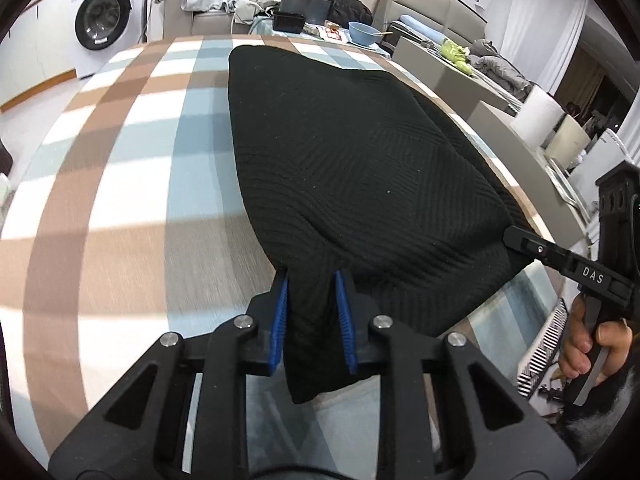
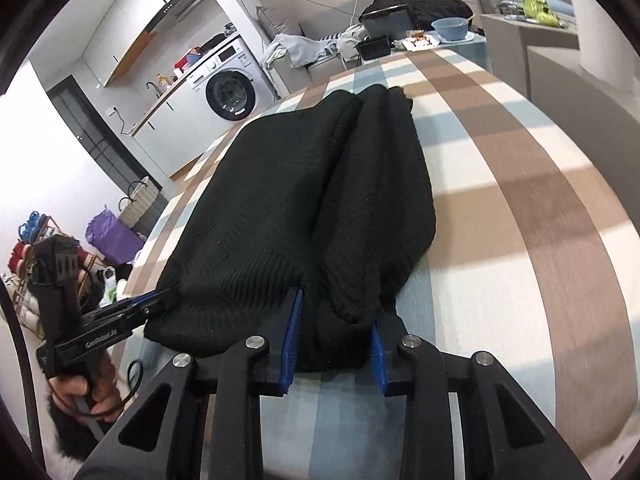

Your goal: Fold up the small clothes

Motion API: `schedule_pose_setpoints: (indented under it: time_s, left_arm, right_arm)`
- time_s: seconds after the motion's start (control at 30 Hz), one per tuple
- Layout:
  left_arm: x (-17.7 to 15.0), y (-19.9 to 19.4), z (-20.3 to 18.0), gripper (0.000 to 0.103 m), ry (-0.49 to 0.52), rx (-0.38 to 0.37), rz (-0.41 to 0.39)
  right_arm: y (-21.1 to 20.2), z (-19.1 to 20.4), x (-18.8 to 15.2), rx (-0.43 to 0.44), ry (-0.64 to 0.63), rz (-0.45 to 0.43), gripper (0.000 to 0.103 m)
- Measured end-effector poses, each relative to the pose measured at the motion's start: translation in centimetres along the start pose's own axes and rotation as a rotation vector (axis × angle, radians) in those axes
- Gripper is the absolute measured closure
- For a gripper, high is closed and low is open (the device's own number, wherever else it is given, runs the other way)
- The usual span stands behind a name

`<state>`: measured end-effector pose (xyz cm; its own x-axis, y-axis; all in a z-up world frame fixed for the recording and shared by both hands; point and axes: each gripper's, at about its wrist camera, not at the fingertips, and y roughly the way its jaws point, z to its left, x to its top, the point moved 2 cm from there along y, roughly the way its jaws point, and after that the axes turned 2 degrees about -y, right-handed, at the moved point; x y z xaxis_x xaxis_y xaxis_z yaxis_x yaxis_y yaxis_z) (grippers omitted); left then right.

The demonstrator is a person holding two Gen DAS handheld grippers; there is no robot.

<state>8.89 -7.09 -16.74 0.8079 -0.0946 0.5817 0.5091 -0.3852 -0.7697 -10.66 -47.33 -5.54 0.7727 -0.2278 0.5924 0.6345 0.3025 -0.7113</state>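
A black ribbed knit garment (image 1: 352, 160) lies lengthwise on a table with a brown, white and pale blue checked cloth (image 1: 132, 168). My left gripper (image 1: 312, 280) is shut on the garment's near corner, cloth bunched between its blue pads. My right gripper (image 2: 336, 316) is shut on the garment's (image 2: 320, 184) other near corner, where the cloth is folded in thick ridges. Each gripper shows in the other's view: the right one (image 1: 516, 236) at the garment's right edge, the left one (image 2: 160, 300) at its left edge.
At the table's far end stand a blue bowl (image 1: 364, 32), a black tray (image 1: 290, 20) and a dark box (image 1: 308, 4). A washing machine (image 1: 104, 20) stands far left. Sofas with piled clothes (image 1: 496, 68) lie behind and to the right.
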Motion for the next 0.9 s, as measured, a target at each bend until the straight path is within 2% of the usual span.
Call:
schedule_pose_setpoints:
  time_s: [0.13,0.33,0.47,0.6,0.67,0.73,0.8,0.9]
  left_arm:
    - [2.9,1.2,0.8,0.083,0.016,0.047,-0.02]
    - [7.2,3.5,2.8,0.083,0.004,0.086,-0.041]
    - [8.8,4.6,3.8,0.083,-0.01,0.097,-0.046]
    - [9.1,5.1,4.0,0.083,-0.012,0.104,-0.048]
    - [9.0,5.0,4.1,0.082,-0.015,0.12,-0.05]
    - [8.8,4.6,4.3,0.077,-0.03,0.13,-0.06]
    - [8.4,3.8,4.3,0.057,-0.042,0.139,-0.075]
    - [7.9,1.9,3.9,0.044,-0.051,0.164,-0.136]
  right_arm:
    - [2.5,1.7,2.8,-0.038,-0.048,-0.014,0.074]
    - [6.6,2.6,7.0,-0.017,-0.015,-0.023,0.074]
    - [8.5,2.7,9.0,-0.026,-0.005,-0.026,0.074]
    - [8.6,2.4,9.4,-0.021,0.014,-0.024,0.074]
    - [8.3,2.5,9.3,-0.033,0.003,-0.02,0.066]
    - [7.6,2.7,8.8,-0.033,-0.01,-0.019,0.059]
    - [6.6,2.7,8.8,-0.022,-0.033,-0.026,0.059]
    - [4.0,3.4,8.6,-0.018,-0.108,-0.092,0.038]
